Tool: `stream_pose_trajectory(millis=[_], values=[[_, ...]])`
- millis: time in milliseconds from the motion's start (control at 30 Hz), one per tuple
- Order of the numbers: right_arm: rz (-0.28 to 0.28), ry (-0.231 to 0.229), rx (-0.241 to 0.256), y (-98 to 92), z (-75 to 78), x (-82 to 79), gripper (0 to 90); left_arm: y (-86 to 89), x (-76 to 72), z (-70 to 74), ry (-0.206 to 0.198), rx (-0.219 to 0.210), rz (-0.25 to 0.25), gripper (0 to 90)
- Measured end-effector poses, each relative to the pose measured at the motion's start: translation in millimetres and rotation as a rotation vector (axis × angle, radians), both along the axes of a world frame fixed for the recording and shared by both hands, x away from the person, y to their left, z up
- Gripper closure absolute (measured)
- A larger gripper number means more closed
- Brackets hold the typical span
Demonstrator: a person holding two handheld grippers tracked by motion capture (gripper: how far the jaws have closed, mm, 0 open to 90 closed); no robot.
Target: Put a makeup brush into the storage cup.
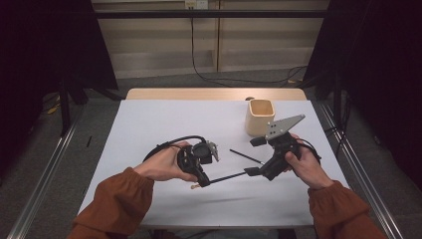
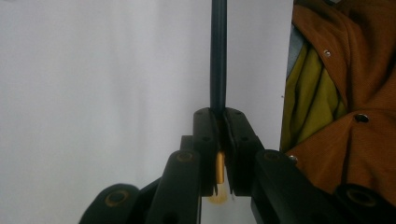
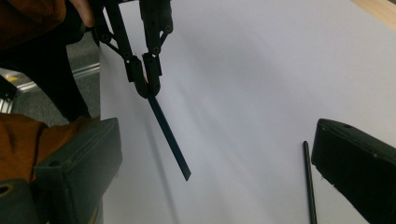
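White table cover [image 1: 164, 119] mid-frame; wooden cup [image 1: 260, 117] upright, right of centre near far edge; second dark stick [image 1: 246, 156] lying flat just below the cup.

A white-topped table [image 1: 149, 129] stands on grey floor [image 1: 164, 80] before a beige wall [image 1: 159, 45].

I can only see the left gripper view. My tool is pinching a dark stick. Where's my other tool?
Observer: The right tool is open, and the held stick points toward it.
Child: Are there more sticks?
Observer: Yes, a second stick lies on the table beside the right tool.
Child: Is there anywhere to put them?
Observer: Maybe. A cup stands upright behind the right tool, near the table's far edge.
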State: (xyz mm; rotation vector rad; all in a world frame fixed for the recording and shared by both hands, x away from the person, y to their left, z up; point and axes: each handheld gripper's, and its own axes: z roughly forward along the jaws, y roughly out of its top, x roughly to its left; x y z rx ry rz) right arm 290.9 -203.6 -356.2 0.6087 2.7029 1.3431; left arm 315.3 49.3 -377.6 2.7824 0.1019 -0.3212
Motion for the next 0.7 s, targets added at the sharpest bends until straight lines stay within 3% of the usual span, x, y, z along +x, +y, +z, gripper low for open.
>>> stream_pose_trajectory(millis=[100, 167, 467, 700], values=[[0.046, -0.012, -0.041, 3.0, 1.8, 0.6, 1.3, -1.2, -1.3, -0.7, -0.009, -0.004, 0.015, 84.3], [0.095, 0.000, -0.067, 5.4, 2.9, 0.8, 1.4, -1.8, 0.2, -0.5, -0.009, 0.009, -0.002, 84.3], [0.170, 0.030, -0.235, 20.3, 3.9, 4.3, 4.1, -2.6, -0.8, -0.9, -0.015, 0.013, -0.003, 84.3], [0.226, 0.087, -0.363, 29.9, 5.1, 8.2, 12.0, -3.4, -1.8, -2.3, -0.008, 0.023, -0.016, 84.3]])
